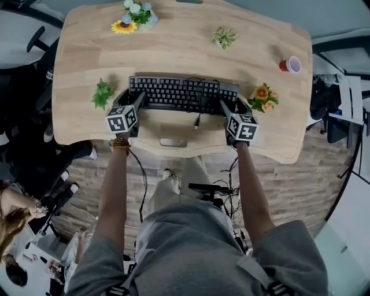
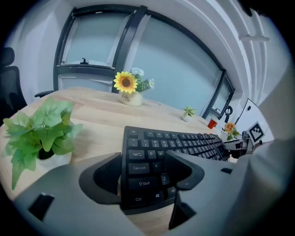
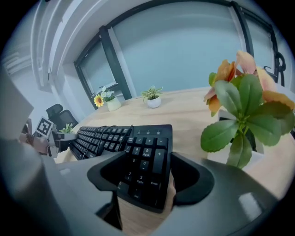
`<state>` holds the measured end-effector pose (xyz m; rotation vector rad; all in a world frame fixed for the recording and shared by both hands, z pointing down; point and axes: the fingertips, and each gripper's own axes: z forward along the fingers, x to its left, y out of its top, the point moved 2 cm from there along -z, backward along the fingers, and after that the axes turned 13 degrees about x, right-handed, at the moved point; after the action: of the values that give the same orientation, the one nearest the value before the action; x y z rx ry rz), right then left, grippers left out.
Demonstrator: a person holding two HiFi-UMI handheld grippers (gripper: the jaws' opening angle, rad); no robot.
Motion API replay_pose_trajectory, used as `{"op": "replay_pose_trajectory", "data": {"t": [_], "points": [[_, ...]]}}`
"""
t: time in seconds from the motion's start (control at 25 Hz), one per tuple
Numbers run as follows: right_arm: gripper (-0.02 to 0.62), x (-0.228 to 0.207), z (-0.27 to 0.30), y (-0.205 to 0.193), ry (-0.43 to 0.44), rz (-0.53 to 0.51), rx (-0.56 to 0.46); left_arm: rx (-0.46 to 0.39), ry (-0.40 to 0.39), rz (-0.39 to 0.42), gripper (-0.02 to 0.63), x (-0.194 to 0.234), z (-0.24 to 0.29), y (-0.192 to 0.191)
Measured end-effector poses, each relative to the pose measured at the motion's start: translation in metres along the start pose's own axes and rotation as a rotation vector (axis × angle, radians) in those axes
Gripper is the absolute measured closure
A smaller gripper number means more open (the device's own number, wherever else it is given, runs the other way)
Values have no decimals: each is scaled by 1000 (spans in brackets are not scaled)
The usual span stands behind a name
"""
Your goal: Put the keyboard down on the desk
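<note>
**Keyboard held at both ends, centre of desk**

Left gripper [image 1: 133, 98]: its fingers [image 2: 99, 179] are set at a medium gap and closed on the left end of the black keyboard [image 1: 173, 91]. The outer finger meets the end edge. The inner finger lies over the keys beside Caps Lock and Shift.

Right gripper [image 1: 228, 106]: its fingers [image 3: 191, 177] are at a similar gap, closed on the number-pad end. The inner finger lies over the keys and the outer finger sits at the right end edge.

The keyboard lies level, left to right, across the middle of the wooden desk [image 1: 87, 52], toward its near edge. Whether its underside bears fully on the wood cannot be confirmed. Its cable [image 1: 200, 92] is draped over the keys, and the USB plug [image 1: 198, 122] hangs off the near side.

- Left of the keyboard, just beside the left gripper: potted green plant [image 1: 103, 93].
- Right, just beside the right gripper: potted plant with orange flowers [image 1: 263, 97].
- Far edge: sunflower pot [image 1: 133, 16] and small potted plant [image 1: 224, 37].
- Far right: red cup [image 1: 291, 64].
</note>
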<state>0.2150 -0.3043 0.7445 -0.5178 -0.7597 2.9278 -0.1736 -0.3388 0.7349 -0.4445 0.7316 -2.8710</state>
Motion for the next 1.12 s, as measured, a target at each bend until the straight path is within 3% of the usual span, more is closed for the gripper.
{"op": "replay_pose_trajectory", "data": {"t": [0.44, 0.84, 1.12], "points": [[284, -3, 8, -2, 23, 33, -8, 28, -2, -40, 319, 5, 7, -7], [284, 19, -32, 13, -67, -62, -109, -87, -11, 18, 319, -13, -33, 3], [284, 53, -87, 50, -82, -181, -228, -216, -29, 145, 319, -50, -87, 42]]}}
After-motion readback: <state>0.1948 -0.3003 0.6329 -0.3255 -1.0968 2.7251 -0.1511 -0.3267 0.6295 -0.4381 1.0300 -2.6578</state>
